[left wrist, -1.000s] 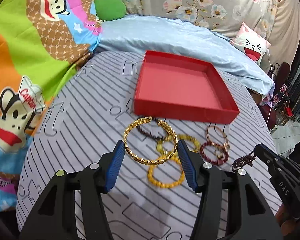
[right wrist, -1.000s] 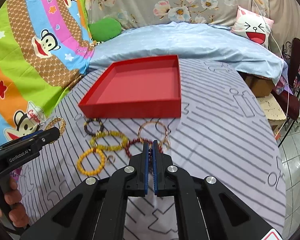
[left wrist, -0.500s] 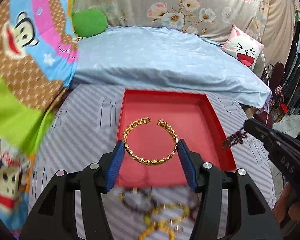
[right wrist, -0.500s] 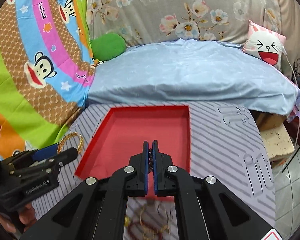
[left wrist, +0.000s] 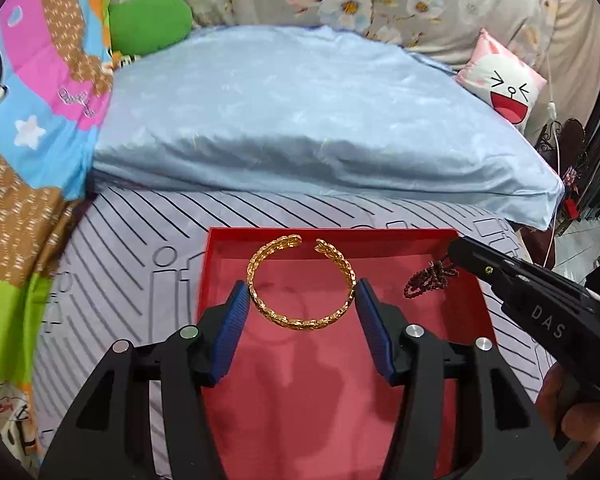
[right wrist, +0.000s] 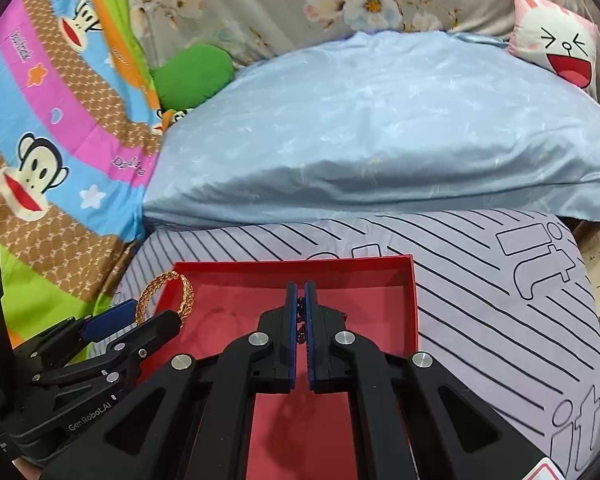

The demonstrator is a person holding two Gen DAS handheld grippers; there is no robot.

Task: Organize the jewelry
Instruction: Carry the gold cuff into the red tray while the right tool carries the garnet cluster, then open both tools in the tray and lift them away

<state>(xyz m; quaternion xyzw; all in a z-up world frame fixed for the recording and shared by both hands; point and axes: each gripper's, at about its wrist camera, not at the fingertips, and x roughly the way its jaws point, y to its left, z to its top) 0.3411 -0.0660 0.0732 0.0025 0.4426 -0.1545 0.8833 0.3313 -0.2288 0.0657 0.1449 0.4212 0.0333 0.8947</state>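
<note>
Gold first: we hold the open-ended gold bangle [left wrist: 301, 283] flat between the blue pads of our left gripper [left wrist: 300, 300], the pads pressing on its two opposite sides so the ring sits level and its gap faces away from us. That grip makes sense for a stiff hoop, since squeezing across its width keeps it from swinging. It hangs above the red tray [left wrist: 466, 276], over the left part of the floor, and we cannot tell how far it is off the lining. Our right gripper [right wrist: 301, 300] is pinched almost closed on a dark red beaded bracelet [left wrist: 430, 280], which bunches and dangles from the tips as a limp strand would; from the right wrist view only a few beads [right wrist: 300, 312] show in the narrow slit between the pads. It too is over the tray, toward the right side. The tray rests on the striped grey sheet [right wrist: 480, 300], and its floor looks bare beneath both pieces. We judge that carrying two items side by side, well apart, lets each land in its own patch without tangling. Releasing both is what remains for this pair.
</note>
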